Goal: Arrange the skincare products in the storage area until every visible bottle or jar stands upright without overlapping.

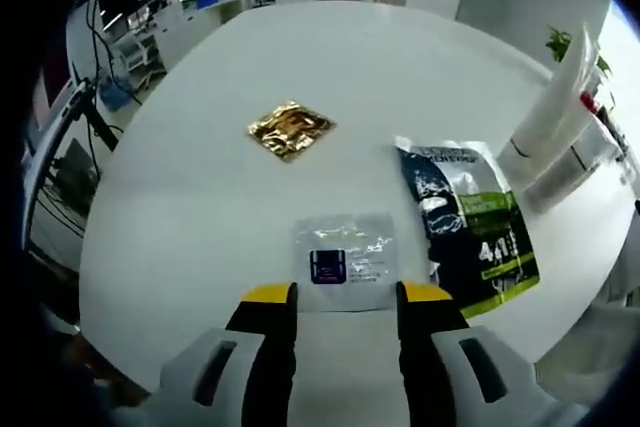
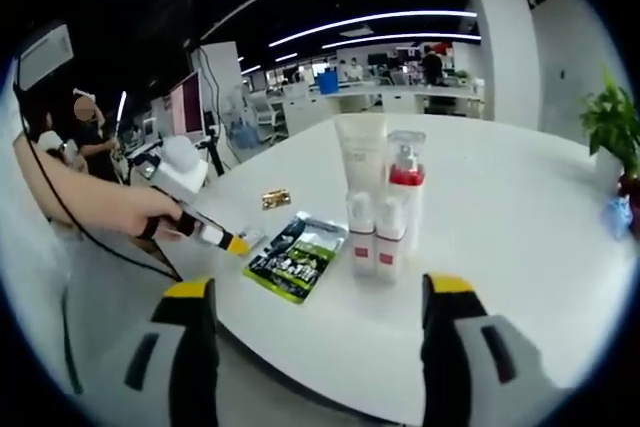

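Four white skincare bottles (image 2: 378, 197) are seen upright, clustered mid-bench (image 2: 520, 237) — a dark green-printed sachet (image 2: 298, 257) lies flat beside them. Both grippers' fingers — left gripper (image 1: 347, 295), right gripper (image 2: 320, 287) — are held spread, empty.

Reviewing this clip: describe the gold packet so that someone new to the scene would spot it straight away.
Start at the large white round table. In the left gripper view, three flat packets lie on it: a clear sachet just ahead of the left gripper, a dark green-and-black pouch beside that, and farthest out, alone, the gold packet. It is the one crinkled, shiny metallic square.
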